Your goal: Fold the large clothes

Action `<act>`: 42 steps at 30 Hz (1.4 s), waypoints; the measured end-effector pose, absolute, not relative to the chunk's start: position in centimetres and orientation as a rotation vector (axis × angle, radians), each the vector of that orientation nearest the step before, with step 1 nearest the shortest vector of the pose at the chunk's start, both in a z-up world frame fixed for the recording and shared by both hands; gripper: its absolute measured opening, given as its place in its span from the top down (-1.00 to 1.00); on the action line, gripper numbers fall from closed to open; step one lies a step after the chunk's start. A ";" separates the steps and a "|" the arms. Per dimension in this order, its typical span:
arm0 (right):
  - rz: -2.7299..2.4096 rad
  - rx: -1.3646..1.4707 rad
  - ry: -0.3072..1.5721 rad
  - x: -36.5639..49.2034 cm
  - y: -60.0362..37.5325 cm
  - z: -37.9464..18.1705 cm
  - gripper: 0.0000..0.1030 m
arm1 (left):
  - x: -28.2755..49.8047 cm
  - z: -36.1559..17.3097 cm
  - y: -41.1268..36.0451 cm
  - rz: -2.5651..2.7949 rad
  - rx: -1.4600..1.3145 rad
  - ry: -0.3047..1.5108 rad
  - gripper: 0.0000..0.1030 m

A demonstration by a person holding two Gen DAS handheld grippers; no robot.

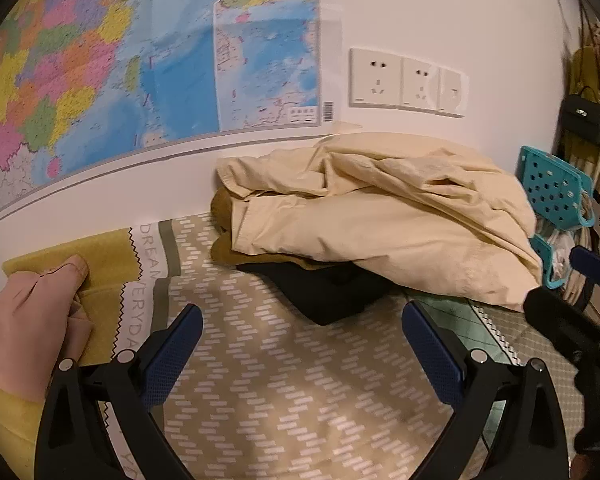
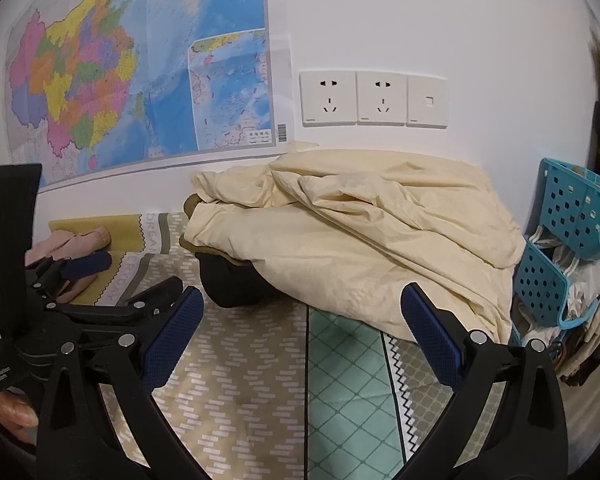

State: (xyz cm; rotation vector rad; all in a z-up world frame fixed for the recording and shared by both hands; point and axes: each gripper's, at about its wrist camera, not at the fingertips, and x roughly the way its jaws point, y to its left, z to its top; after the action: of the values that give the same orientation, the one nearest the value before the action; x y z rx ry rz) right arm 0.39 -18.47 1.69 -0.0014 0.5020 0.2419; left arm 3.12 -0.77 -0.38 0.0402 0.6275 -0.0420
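At the far left a bare hand [image 1: 32, 320] presses on the patterned mat [image 1: 260, 360] that covers the surface. The left hand-held gripper [image 1: 300, 344] hangs over the mat, jaws wide apart and empty. Ahead of it and a little right lies the heap of clothes: a cream garment [image 1: 380, 216] crumpled over darker pieces, its long axis running left to right along the wall. The right hand-held gripper [image 2: 300, 328], also spread and empty, looks nearer to it. Behind hang a map [image 2: 140, 80] and wall sockets [image 2: 372, 98]; a blue basket [image 2: 572, 216] stands at the right.

Clothes pile [image 2: 356, 240] sits left of basket [image 2: 568, 236].
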 end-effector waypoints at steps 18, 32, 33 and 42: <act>0.225 -0.314 0.564 15.9 -15.9 2.0 -0.89 | 11.3 -2.4 3.7 0.024 -0.054 0.690 -0.88; 0.358 -0.429 0.554 20.7 -16.6 3.6 0.86 | 14.1 -5.1 4.9 -0.006 -0.067 0.741 -0.88; 0.359 -0.379 0.519 20.2 -18.1 5.0 0.86 | 14.3 -5.1 4.9 -0.021 -0.072 0.740 -0.88; 0.402 -0.043 0.338 16.6 -25.0 16.1 0.87 | 14.8 -5.3 3.8 -0.154 -0.130 0.713 -0.88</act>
State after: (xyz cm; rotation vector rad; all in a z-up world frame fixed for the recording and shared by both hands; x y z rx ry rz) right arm 16.56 -25.01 16.06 -0.0434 0.3375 0.4025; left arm 14.78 3.80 -5.26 -0.1305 0.7132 -0.1543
